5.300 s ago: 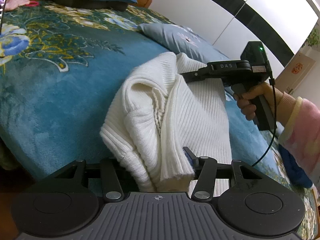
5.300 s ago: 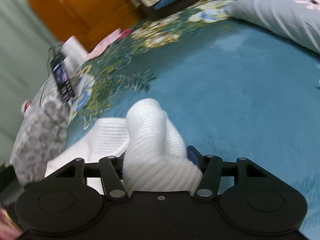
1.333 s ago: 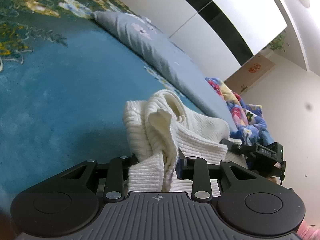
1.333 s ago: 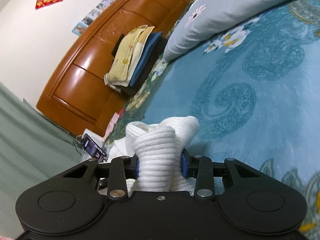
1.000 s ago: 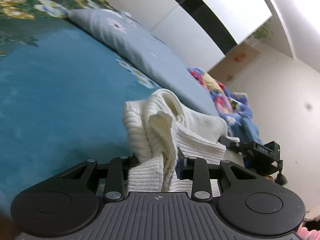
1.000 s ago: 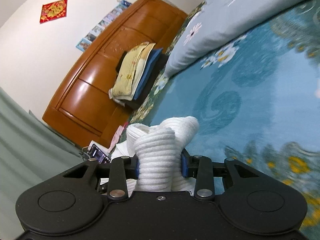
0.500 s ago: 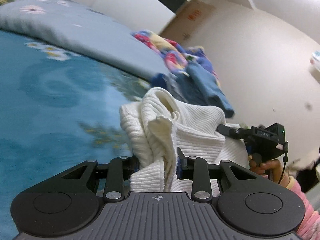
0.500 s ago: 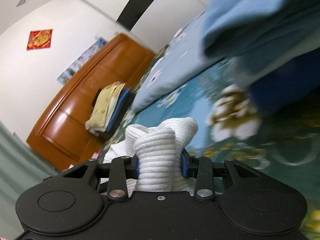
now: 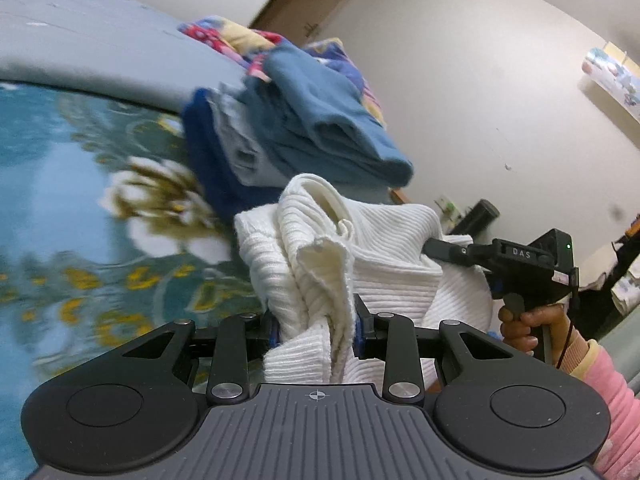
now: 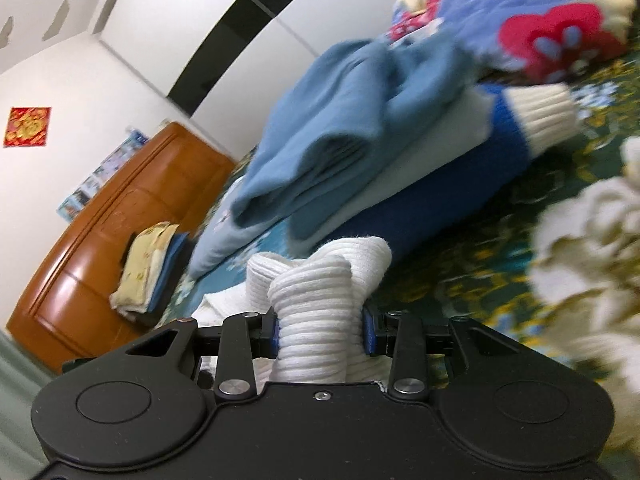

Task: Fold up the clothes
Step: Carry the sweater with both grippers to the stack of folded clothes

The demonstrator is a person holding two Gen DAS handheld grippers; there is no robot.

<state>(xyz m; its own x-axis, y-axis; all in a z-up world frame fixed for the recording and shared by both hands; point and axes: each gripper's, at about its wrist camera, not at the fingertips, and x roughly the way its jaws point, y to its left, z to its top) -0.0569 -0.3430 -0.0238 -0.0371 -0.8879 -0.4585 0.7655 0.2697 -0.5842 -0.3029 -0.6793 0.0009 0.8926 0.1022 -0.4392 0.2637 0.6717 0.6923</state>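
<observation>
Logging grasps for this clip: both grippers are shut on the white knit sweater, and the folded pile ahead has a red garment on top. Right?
Not quite: the pile's top garment is blue, not red, as the right wrist view shows. Both the left gripper and right gripper are shut on the white sweater.

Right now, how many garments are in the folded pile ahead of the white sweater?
3 visible: light blue top uppermost, pale grey layer under it, dark blue sweater with white cuff at the bottom. More may be hidden inside.

A teal floral bedspread (image 9: 60, 208) fills the left, with a long grey-blue pillow (image 9: 88, 52) lying along its far edge. Far back against the white wall stands an orange wooden headboard (image 10: 104, 232), a small stack of yellow and blue folded linens (image 10: 148, 272) resting near it. High on the left wall hangs a red square paper decoration (image 10: 27, 126).
</observation>
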